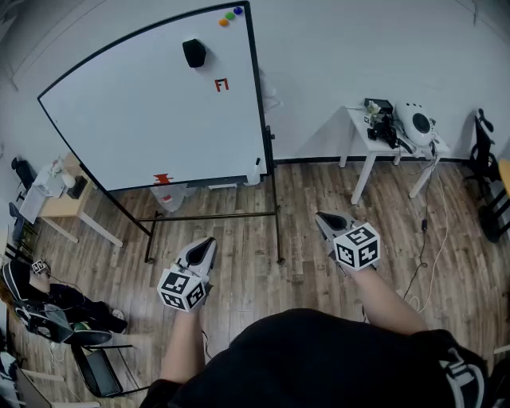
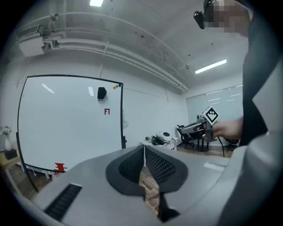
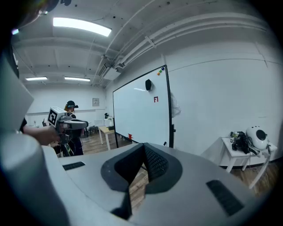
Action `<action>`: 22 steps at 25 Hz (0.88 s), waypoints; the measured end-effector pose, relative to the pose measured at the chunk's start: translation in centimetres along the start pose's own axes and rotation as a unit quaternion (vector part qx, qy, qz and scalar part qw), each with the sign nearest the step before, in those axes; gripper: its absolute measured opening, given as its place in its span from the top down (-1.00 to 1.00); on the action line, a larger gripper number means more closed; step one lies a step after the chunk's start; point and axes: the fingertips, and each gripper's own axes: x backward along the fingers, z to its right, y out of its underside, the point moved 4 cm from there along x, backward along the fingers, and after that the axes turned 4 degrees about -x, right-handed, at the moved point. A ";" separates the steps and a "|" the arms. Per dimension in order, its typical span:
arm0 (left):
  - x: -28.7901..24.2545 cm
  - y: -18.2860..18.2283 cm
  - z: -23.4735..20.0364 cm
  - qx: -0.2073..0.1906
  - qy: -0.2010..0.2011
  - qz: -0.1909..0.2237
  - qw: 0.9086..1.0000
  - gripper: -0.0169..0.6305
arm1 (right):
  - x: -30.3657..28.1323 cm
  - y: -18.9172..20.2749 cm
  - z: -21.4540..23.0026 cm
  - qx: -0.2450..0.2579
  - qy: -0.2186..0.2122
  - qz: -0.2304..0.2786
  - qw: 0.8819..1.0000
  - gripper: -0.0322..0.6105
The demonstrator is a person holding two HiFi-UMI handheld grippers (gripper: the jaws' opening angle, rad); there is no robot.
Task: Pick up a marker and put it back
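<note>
While held out toward the whiteboard (image 1: 135,111), the left tongs (image 1: 209,242) and right tongs (image 1: 320,216) are both closed, empty

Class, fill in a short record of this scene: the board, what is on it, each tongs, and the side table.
Board: white whiteboard on a black stand, upright
On board: black eraser; three coloured round magnets at the top corner; small red mark
Board tray: small red object, too small to identify
Left tongs: shut, empty
Right tongs: shut, empty
Side table: small white table carrying a white rounded device
</note>
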 end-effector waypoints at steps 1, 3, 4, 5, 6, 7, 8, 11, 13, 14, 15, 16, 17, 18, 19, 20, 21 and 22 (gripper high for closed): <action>-0.3 -0.2 0.1 -0.002 0.000 0.002 1.000 0.90 | 0.2 0.0 0.4 -0.001 0.002 0.001 1.000 0.91; -0.8 -0.6 0.5 -0.009 0.001 0.004 1.000 0.90 | 0.5 0.1 1.1 -0.002 0.005 0.004 1.000 0.91; -1.1 -0.7 0.8 -0.013 0.001 0.004 1.000 0.90 | 0.7 0.2 1.4 -0.003 0.005 0.004 1.000 0.91; -1.3 -0.6 1.1 -0.017 0.002 0.003 1.000 0.90 | 0.8 0.3 1.6 -0.004 0.004 0.005 1.000 0.91; -1.4 -0.5 1.4 -0.020 0.001 0.001 1.000 0.90 | 0.8 0.5 1.8 -0.007 0.001 0.006 1.000 0.91; -1.5 -0.4 1.5 -0.020 0.000 0.001 1.000 0.90 | 0.8 0.6 1.9 -0.012 -0.002 0.007 1.000 0.91; -1.7 -0.5 1.6 -0.019 0.000 0.000 1.000 0.90 | 0.7 0.7 2.0 -0.017 -0.006 0.008 1.000 0.91; -1.9 -0.7 1.8 -0.019 -0.002 0.000 1.000 0.90 | 0.2 0.9 2.0 -0.028 -0.015 0.011 0.999 0.91; -2.1 -0.6 1.7 -0.017 -0.004 -0.001 1.000 0.90 | -0.3 1.2 2.0 -0.026 -0.018 0.009 0.999 0.91; -2.2 -0.4 1.5 -0.016 -0.005 -0.002 1.000 0.90 | -0.7 1.3 2.1 -0.025 -0.019 0.007 0.999 0.91; -2.4 -0.2 1.2 -0.014 -0.007 -0.003 1.000 0.90 | -1.1 1.4 2.1 -0.024 -0.021 0.005 0.999 0.91; -2.6 0.0 0.9 -0.013 -0.008 -0.004 1.000 0.90 | -1.6 1.5 2.2 -0.024 -0.021 0.002 0.999 0.91; -2.9 0.2 0.5 -0.011 -0.008 -0.005 1.000 0.90 | -2.0 1.6 2.3 -0.025 -0.021 0.000 0.999 0.91; -3.2 0.4 0.2 -0.009 -0.006 -0.006 1.000 0.90 | -2.5 1.7 2.4 -0.025 -0.020 -0.002 0.999 0.91; -3.7 0.6 -0.2 -0.008 -0.004 -0.005 1.000 0.90 | -2.9 1.8 2.5 -0.025 -0.019 -0.002 0.999 0.91; -4.1 0.8 -0.6 -0.006 -0.001 -0.005 1.000 0.90 | -3.3 1.9 2.6 -0.026 -0.019 -0.002 0.999 0.91; -4.5 1.0 -1.0 -0.005 0.001 -0.003 1.000 0.90 | -3.8 2.0 2.6 -0.025 -0.019 -0.001 1.000 0.91; -4.8 1.2 -1.4 -0.004 0.003 -0.002 1.000 0.90 | -4.3 1.9 2.6 -0.024 -0.019 0.001 1.000 0.91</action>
